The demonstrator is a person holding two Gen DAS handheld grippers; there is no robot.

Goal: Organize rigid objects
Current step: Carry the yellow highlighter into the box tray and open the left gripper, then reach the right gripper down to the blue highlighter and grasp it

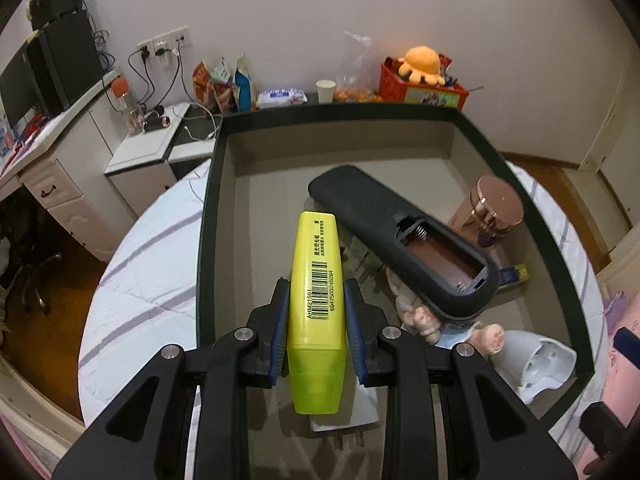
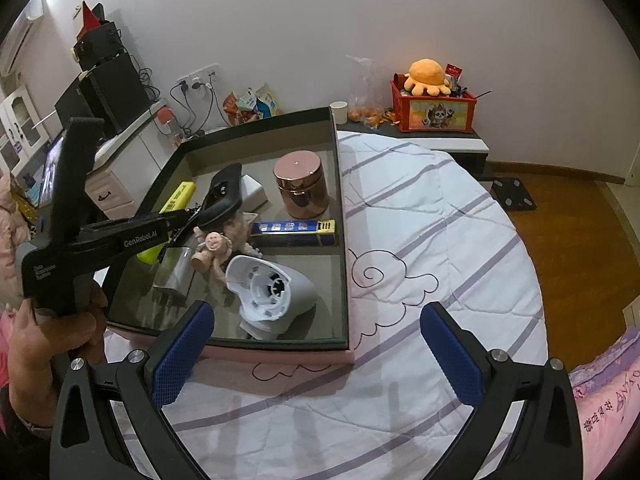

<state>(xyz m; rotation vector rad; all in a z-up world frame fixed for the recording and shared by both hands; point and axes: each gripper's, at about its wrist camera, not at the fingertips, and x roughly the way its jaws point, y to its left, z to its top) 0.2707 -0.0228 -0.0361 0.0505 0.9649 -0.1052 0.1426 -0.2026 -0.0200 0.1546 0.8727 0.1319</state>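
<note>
My left gripper (image 1: 317,300) is shut on a yellow highlighter (image 1: 318,296), held above the inside of a dark-rimmed box (image 1: 206,216). In the box lie a black remote (image 1: 384,220) with its battery bay uncovered, a rose-gold jar (image 1: 494,210), a small pink plush toy (image 1: 424,318), a white plastic part (image 1: 540,364) and a blue-yellow pack (image 1: 514,276). In the right wrist view the left gripper (image 2: 176,224) reaches over the box (image 2: 342,240) with the highlighter (image 2: 180,196). My right gripper (image 2: 316,344) stands open above the bedspread, with nothing between its fingers.
The box rests on a white quilt (image 2: 420,240) with purple stripes on a round bed. Behind stand a desk (image 1: 52,148), a low cabinet (image 1: 152,152) and a red crate (image 2: 434,110) with an orange plush. Wooden floor (image 2: 568,240) lies to the right.
</note>
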